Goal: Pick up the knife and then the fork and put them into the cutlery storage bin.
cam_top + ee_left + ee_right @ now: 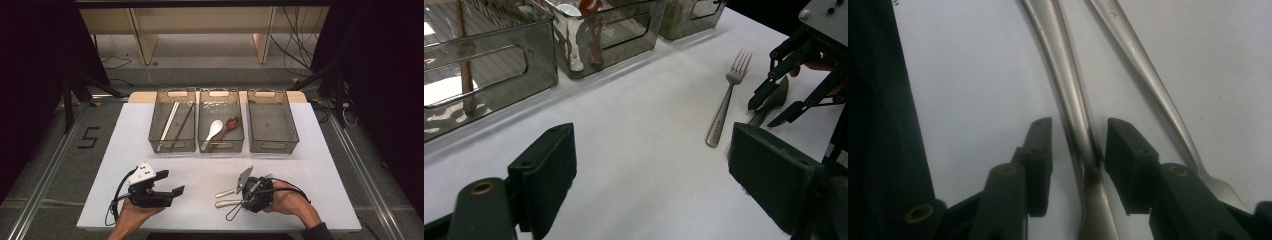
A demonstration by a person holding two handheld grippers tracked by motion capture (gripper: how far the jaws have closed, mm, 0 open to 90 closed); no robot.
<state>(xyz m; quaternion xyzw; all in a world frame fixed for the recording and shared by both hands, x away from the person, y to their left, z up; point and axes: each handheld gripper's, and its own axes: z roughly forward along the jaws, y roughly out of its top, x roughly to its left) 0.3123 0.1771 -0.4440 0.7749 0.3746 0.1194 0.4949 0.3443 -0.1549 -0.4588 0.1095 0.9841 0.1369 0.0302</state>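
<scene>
Two metal utensils lie on the white mat [200, 170] at the near right: a fork [226, 192] [726, 100] [1143, 65] and a spoon [227, 203] [774, 100] [1068, 90]. My right gripper [245, 200] [1078, 130] points down over them. Its jaws straddle the spoon's neck, with narrow gaps on both sides, so the pads are not pressing. The fork's handle runs just outside the right jaw. At the near left my left gripper [172, 182] [651, 150] is held wide open with nothing between its jaws, and it faces the fork.
Three clear grey bins stand in a row at the far side. The left bin [172, 95] holds chopsticks [169, 122]. A white spoon [215, 129] and a red-brown spoon [231, 123] are in the middle bin [220, 93]. Nothing lies in the right bin [272, 125].
</scene>
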